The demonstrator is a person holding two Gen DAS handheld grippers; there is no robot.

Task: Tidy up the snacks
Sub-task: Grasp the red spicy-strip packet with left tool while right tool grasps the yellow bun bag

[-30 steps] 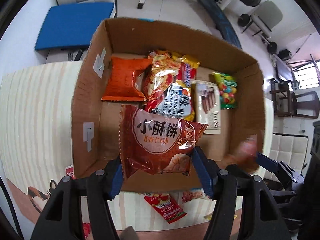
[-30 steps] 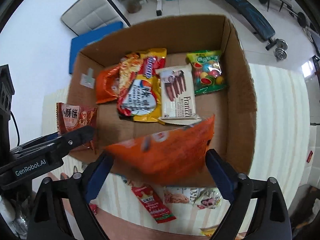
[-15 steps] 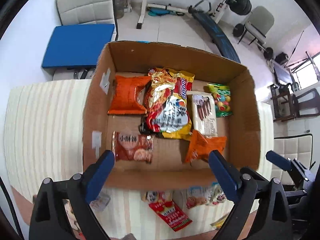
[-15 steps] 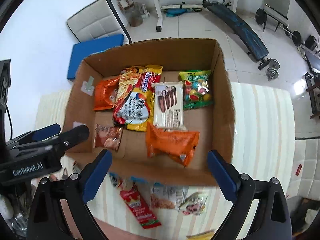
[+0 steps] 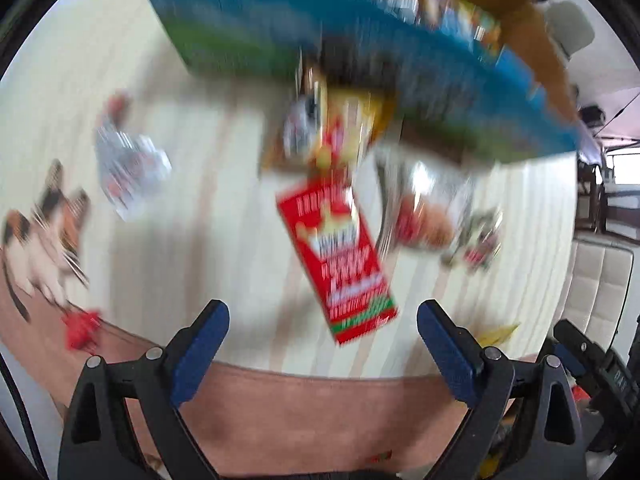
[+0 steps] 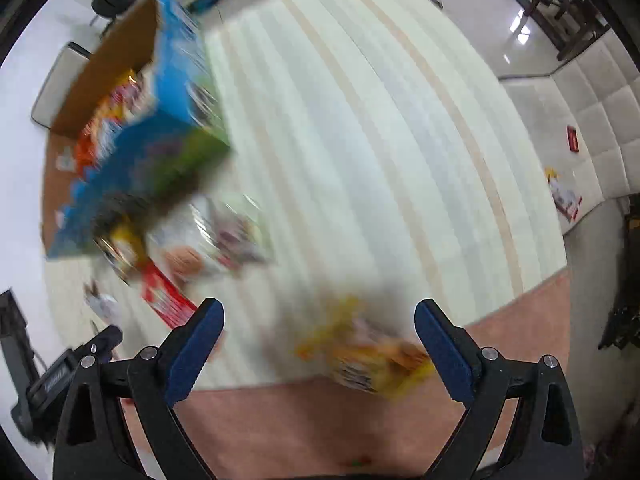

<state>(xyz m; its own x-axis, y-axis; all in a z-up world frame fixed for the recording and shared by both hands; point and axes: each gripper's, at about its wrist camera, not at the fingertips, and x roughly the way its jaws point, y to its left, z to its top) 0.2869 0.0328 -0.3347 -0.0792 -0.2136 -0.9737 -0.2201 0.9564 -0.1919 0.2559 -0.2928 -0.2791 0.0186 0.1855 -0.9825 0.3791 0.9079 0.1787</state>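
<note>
Counting blurred: 1 box (image 5: 360,52) | 1 red packet (image 5: 340,256), long axis running toward box | left gripper (image 5: 322,320), right gripper (image 6: 318,318): both wide open, empty

Left gripper (image 5: 322,314): jaws spread wide, nothing between the 2 blue pads (image 5: 202,350). The fingers enter from 6 o'clock and point toward 12 o'clock.

Right gripper (image 6: 318,312): jaws equally wide, 2 blue pads (image 6: 444,346) clear of contact, fingers pointing toward 12 o'clock. Its black frame also shows in the left view at 4 o'clock.
</note>
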